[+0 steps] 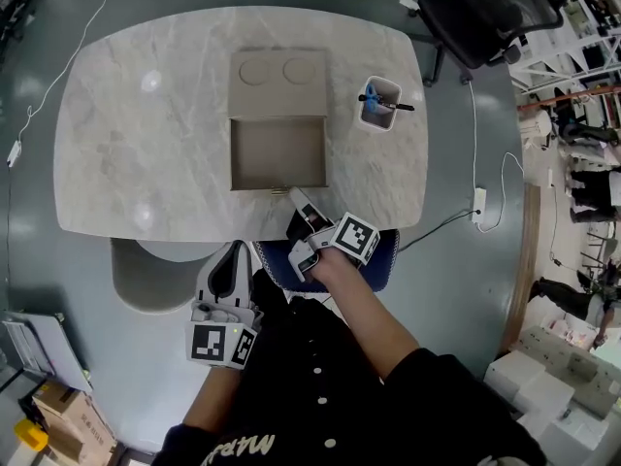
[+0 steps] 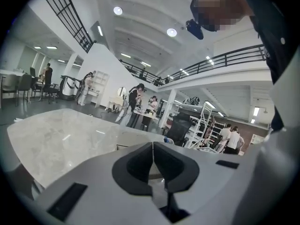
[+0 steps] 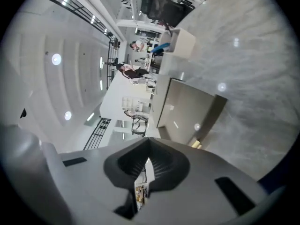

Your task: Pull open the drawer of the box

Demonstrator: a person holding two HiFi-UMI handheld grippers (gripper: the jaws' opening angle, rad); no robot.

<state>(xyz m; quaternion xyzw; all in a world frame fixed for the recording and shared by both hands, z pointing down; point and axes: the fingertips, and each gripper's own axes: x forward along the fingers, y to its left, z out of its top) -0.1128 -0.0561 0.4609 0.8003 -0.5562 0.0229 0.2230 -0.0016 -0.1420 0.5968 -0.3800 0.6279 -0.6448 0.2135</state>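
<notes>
Drawer [image 1: 277,153]: out of the box [image 1: 278,83], open.
Right gripper [image 1: 299,202]: pressed together, empty, just beside the drawer's front.
Left gripper [image 1: 234,256]: pressed together, empty, well apart.

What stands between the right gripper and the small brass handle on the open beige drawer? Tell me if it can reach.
Probably yes. Nothing shows between the right gripper and the small brass handle; its shut jaws sit just off the open beige drawer front. They would need to open first.
</notes>
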